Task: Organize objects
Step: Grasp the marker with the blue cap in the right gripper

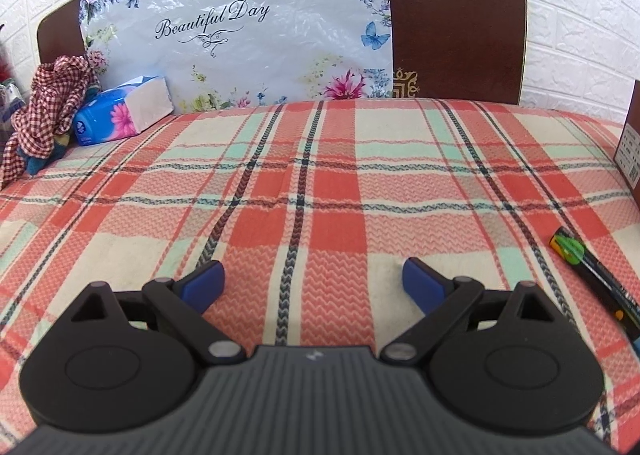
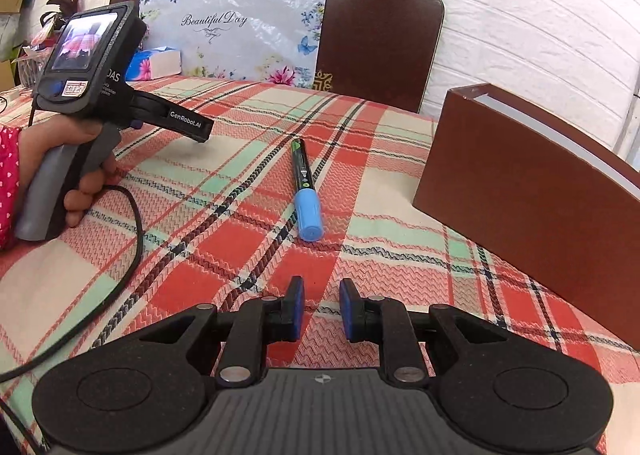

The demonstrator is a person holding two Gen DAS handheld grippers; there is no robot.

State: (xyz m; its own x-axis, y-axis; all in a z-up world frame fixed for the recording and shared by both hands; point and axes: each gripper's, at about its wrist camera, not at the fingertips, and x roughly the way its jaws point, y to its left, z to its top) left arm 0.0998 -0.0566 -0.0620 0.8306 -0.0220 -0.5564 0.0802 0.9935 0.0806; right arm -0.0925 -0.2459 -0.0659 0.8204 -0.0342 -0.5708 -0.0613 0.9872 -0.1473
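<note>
A black marker with a light blue cap lies on the plaid cloth, cap toward me, a short way ahead of my right gripper. That gripper is shut, with a narrow gap and nothing between its blue pads. In the left wrist view the marker lies at the far right edge, well right of my left gripper. The left gripper hovers open over bare cloth with nothing between its fingers. A hand holds its handle at the left of the right wrist view.
A brown open-topped box stands at the right, close to the marker. A blue tissue pack and a crumpled checked cloth lie at the back left. A flowered plastic bag leans against dark brown boards.
</note>
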